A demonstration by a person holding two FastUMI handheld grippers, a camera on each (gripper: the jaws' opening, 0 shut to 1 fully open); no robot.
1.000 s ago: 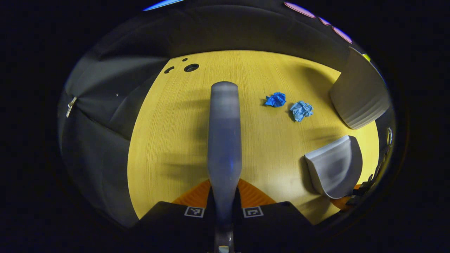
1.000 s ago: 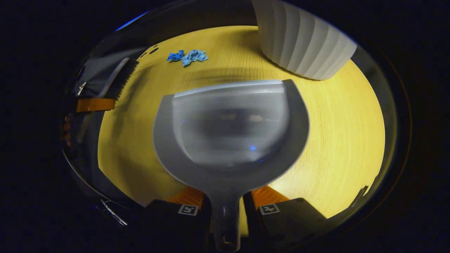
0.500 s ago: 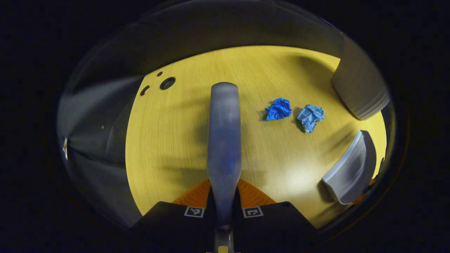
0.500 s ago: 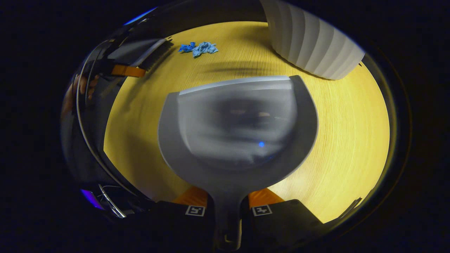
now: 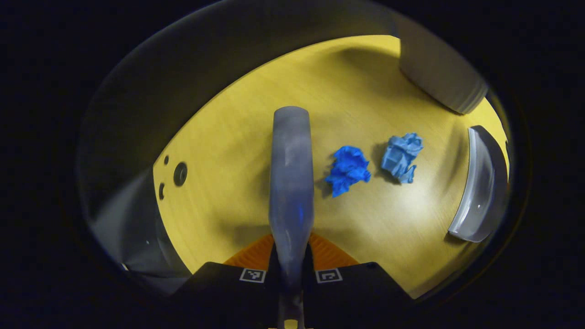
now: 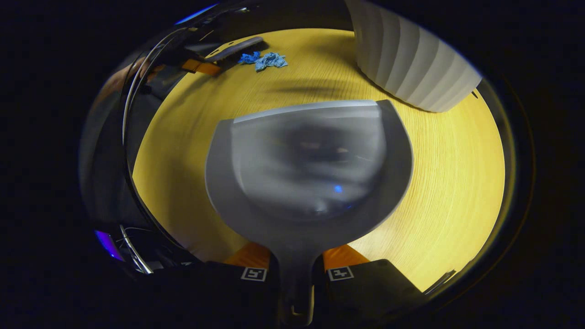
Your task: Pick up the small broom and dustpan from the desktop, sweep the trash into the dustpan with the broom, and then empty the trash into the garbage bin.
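In the left gripper view, my left gripper (image 5: 291,256) is shut on the grey broom (image 5: 291,173), which points forward over the yellow desktop (image 5: 237,137). Just right of the broom head lie a dark blue paper wad (image 5: 348,169) and a lighter blue wad (image 5: 402,156). The grey dustpan (image 5: 480,185) is at the far right. In the right gripper view, my right gripper (image 6: 295,269) is shut on the dustpan's handle; the dustpan (image 6: 309,169) is held over the desktop (image 6: 448,183). Far ahead lie the two blue wads (image 6: 265,59), with the broom (image 6: 233,47) just left of them.
A ribbed white garbage bin (image 6: 411,59) stands at the desk's far right, close beyond the dustpan; the bin (image 5: 434,73) is also at the upper right of the left gripper view. Cable holes (image 5: 179,173) pierce the desk near its left edge.
My left gripper has carried the broom closer to the two blue wads, which now lie right beside its head. The dustpan has held nearly still.
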